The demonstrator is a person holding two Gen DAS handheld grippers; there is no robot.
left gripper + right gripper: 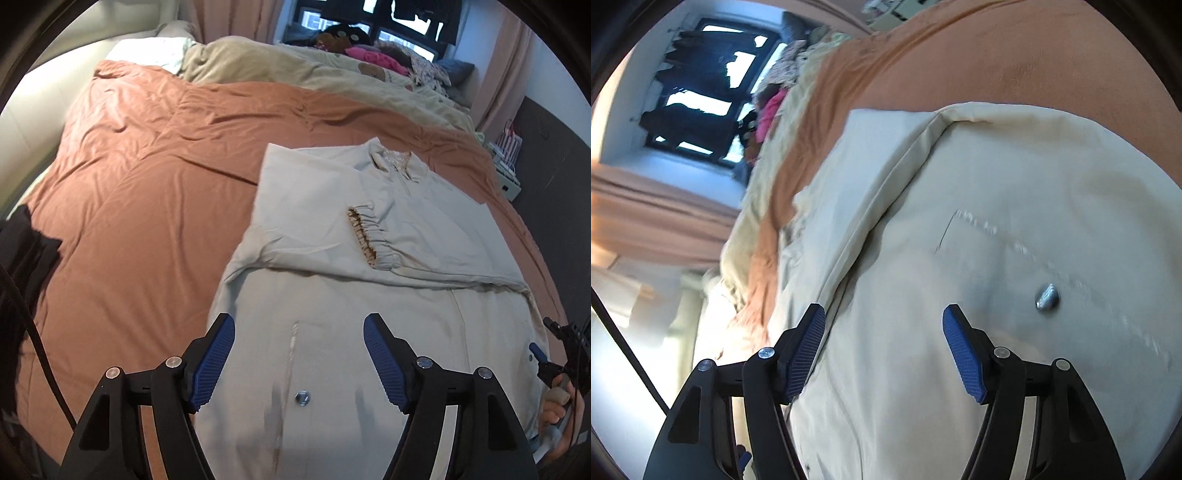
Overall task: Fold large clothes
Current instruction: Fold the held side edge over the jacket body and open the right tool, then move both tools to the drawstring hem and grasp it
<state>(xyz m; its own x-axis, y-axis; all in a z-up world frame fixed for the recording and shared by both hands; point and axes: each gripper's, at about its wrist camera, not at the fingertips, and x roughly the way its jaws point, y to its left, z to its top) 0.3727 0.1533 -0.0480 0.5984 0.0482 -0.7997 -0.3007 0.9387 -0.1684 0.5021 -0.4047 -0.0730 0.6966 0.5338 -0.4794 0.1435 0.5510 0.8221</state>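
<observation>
beige cotton jacket (369,229) lies flat on the bed's rust-orange cover (129,177), collar toward the far side and hem toward the camera. both sleeves are already crossed over the chest, with one elastic cuff (373,240) resting near the middle. a metal snap (302,398) shows on the lower front panel.

left gripper (299,360) hovers over the hem region with its fingers (218,354) spread wide and nothing between them. right gripper (882,347) is over the jacket's other side, near a pocket seam and a snap (1047,296); its fingers are also wide apart and empty. that view is blurred, so i cannot tell whether it touches the cloth.

the step in hand looks like taking the hem to fold the lower half up toward the collar. to do it well, each gripper should pinch both layers at a bottom corner, lift evenly, and lay the hem level with the shoulders without disturbing the sleeves.
</observation>
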